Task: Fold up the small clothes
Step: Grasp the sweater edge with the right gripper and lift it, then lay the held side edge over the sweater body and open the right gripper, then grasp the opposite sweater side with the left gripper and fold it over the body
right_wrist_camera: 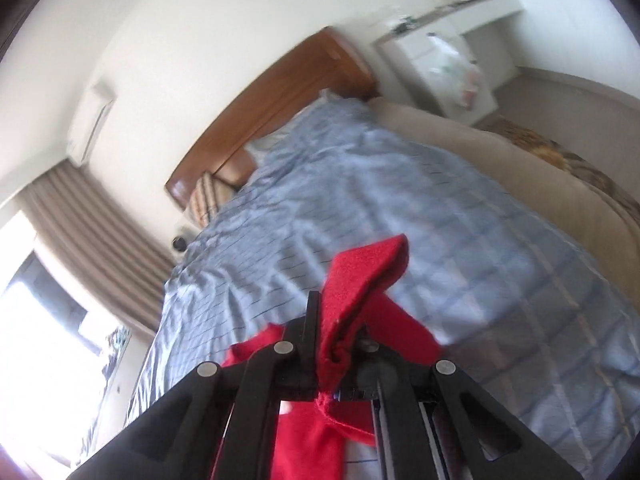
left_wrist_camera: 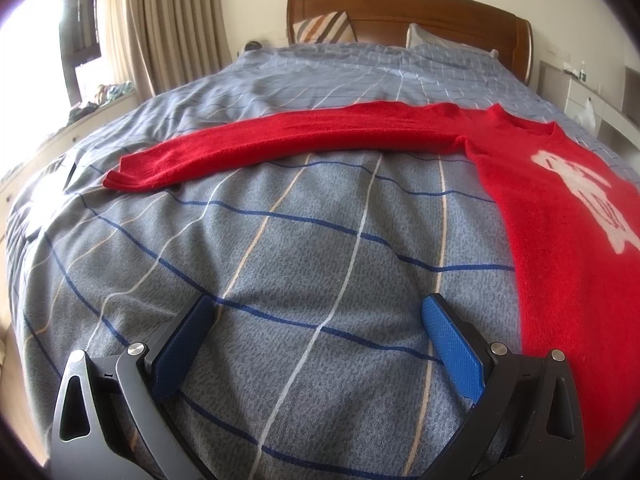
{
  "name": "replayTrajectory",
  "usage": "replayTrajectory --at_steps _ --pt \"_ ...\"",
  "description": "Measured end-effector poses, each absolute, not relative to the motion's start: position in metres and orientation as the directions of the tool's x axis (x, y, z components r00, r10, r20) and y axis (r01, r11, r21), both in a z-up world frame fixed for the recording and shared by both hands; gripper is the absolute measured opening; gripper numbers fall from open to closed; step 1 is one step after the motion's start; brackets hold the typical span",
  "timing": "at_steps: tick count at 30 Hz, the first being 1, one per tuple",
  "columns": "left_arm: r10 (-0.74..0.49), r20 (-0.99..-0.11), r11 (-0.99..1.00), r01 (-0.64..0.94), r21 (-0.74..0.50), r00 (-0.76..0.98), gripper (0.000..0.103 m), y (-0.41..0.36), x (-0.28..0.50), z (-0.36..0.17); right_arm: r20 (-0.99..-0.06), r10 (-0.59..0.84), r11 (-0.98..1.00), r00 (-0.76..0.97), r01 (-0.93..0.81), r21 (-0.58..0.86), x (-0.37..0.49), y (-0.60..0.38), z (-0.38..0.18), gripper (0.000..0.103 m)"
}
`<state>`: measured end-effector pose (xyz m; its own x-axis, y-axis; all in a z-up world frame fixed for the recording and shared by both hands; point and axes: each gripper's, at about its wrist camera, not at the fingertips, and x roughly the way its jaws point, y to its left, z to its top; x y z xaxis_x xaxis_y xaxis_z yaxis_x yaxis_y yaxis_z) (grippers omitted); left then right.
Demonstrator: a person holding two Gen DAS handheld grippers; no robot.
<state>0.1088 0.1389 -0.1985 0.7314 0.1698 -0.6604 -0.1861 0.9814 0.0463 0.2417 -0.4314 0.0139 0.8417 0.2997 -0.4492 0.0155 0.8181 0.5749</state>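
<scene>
A red knit sweater (left_wrist_camera: pixel 560 208) with a white figure on its chest lies flat on the checked bedspread (left_wrist_camera: pixel 280 248). Its long sleeve (left_wrist_camera: pixel 280 140) stretches out to the left across the bed. My left gripper (left_wrist_camera: pixel 320 328) hovers open over bare bedspread, just left of the sweater's body, with nothing between its blue pads (left_wrist_camera: pixel 452 340). In the right wrist view my right gripper (right_wrist_camera: pixel 340 320) is shut on a red cuff or edge of the sweater (right_wrist_camera: pixel 360 280), lifted above the bed; more red cloth (right_wrist_camera: pixel 308 440) hangs beneath the jaws.
A wooden headboard (left_wrist_camera: pixel 420 12) and pillows (left_wrist_camera: pixel 324 28) stand at the far end. Curtains (left_wrist_camera: pixel 172 20) and a bright window sit to the left, with a low ledge of clutter. A white nightstand (right_wrist_camera: pixel 444 68) stands right of the bed.
</scene>
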Motion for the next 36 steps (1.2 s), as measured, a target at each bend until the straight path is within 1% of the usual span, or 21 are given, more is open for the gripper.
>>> replayTrajectory --at_steps 2,4,7,8,9,10,11,13,15,20,22,23,24,25,27,28,29,31,33,34,36 --pt "0.170 -0.660 0.981 -0.186 0.046 0.732 0.103 0.139 0.109 -0.198 -0.462 0.371 0.843 0.805 -0.083 0.532 0.266 -0.365 0.018 0.004" --pt "0.170 -0.659 0.981 -0.186 0.047 0.732 0.103 0.139 0.109 -0.198 -0.498 0.413 0.866 0.763 -0.160 0.473 0.288 -0.298 0.010 0.004" --pt "0.171 -0.660 0.981 -0.187 0.047 0.732 0.103 0.139 0.109 -0.198 -0.575 0.434 0.888 0.694 -0.224 0.401 0.310 -0.213 -0.029 0.005" --pt "0.170 -0.659 0.981 -0.186 0.046 0.733 0.103 0.139 0.109 -0.198 -0.605 0.436 0.893 0.667 -0.237 0.383 0.314 -0.190 -0.048 0.009" --pt "0.170 -0.659 0.981 -0.187 0.046 0.732 0.103 0.139 0.109 -0.198 -0.637 0.451 0.889 0.625 -0.250 0.384 0.318 -0.169 -0.070 0.016" --pt "0.170 -0.659 0.981 -0.187 0.046 0.732 0.103 0.139 0.109 -0.198 -0.667 0.475 0.878 0.574 -0.259 0.403 0.320 -0.154 -0.094 0.046" --pt "0.169 -0.659 0.981 -0.186 0.045 0.733 0.103 0.139 0.109 -0.198 -0.688 0.501 0.864 0.525 -0.267 0.427 0.319 -0.140 -0.115 0.074" --pt "0.169 -0.659 0.982 -0.186 0.045 0.733 0.103 0.139 0.110 -0.198 -0.718 0.521 0.854 0.462 -0.282 0.438 0.311 -0.121 -0.145 0.075" --pt "0.170 -0.660 0.981 -0.186 0.046 0.732 0.103 0.139 0.110 -0.199 -0.724 0.517 0.855 0.457 -0.323 0.406 0.290 -0.112 -0.155 0.075" --pt "0.166 -0.664 0.982 -0.184 0.044 0.729 0.103 0.139 0.110 -0.198 -0.689 0.420 0.899 0.590 -0.376 0.226 0.230 -0.145 -0.124 0.075" --pt "0.145 -0.684 0.985 -0.168 0.033 0.715 0.103 0.140 0.112 -0.196 -0.671 0.372 0.918 0.641 -0.363 0.162 0.205 -0.173 -0.115 0.077" --pt "0.116 -0.709 0.989 -0.150 0.014 0.696 0.103 0.143 0.114 -0.193 -0.663 0.347 0.927 0.663 -0.350 0.136 0.192 -0.189 -0.114 0.078" --pt "0.071 -0.733 0.992 -0.127 -0.021 0.676 0.102 0.147 0.114 -0.188 -0.659 0.320 0.936 0.681 -0.333 0.111 0.176 -0.205 -0.114 0.079" --pt "0.011 -0.742 0.991 -0.106 -0.082 0.670 0.102 0.155 0.112 -0.180 -0.658 0.288 0.947 0.696 -0.310 0.086 0.161 -0.221 -0.114 0.079" --pt "-0.117 -0.701 0.967 -0.080 -0.241 0.703 0.102 0.179 0.104 -0.159 -0.663 0.232 0.965 0.712 -0.253 0.066 0.133 -0.255 -0.120 0.079" --pt "-0.141 -0.675 0.953 -0.086 -0.291 0.724 0.102 0.195 0.103 -0.149 -0.667 0.212 0.972 0.714 -0.226 0.067 0.119 -0.270 -0.122 0.079" --pt "-0.133 -0.661 0.942 -0.113 -0.316 0.738 0.102 0.212 0.105 -0.140 -0.673 0.191 0.978 0.714 -0.198 0.068 0.104 -0.284 -0.125 0.079" --pt "-0.069 -0.664 0.921 -0.208 -0.329 0.745 0.102 0.255 0.118 -0.129 -0.681 0.158 0.986 0.715 -0.152 0.069 0.082 -0.304 -0.128 0.079" --pt "0.017 -0.702 0.884 -0.339 -0.323 0.712 0.102 0.301 0.140 -0.134 -0.681 0.139 0.990 0.719 -0.107 0.090 0.064 -0.317 -0.130 0.079" --pt "0.030 -0.728 0.855 -0.394 -0.336 0.685 0.102 0.323 0.151 -0.142 -0.679 0.141 0.990 0.720 -0.088 0.113 0.058 -0.321 -0.131 0.079" --pt "0.001 -0.781 0.790 -0.480 -0.382 0.624 0.100 0.359 0.174 -0.164 -0.674 0.158 0.984 0.721 -0.061 0.165 0.051 -0.324 -0.135 0.080"
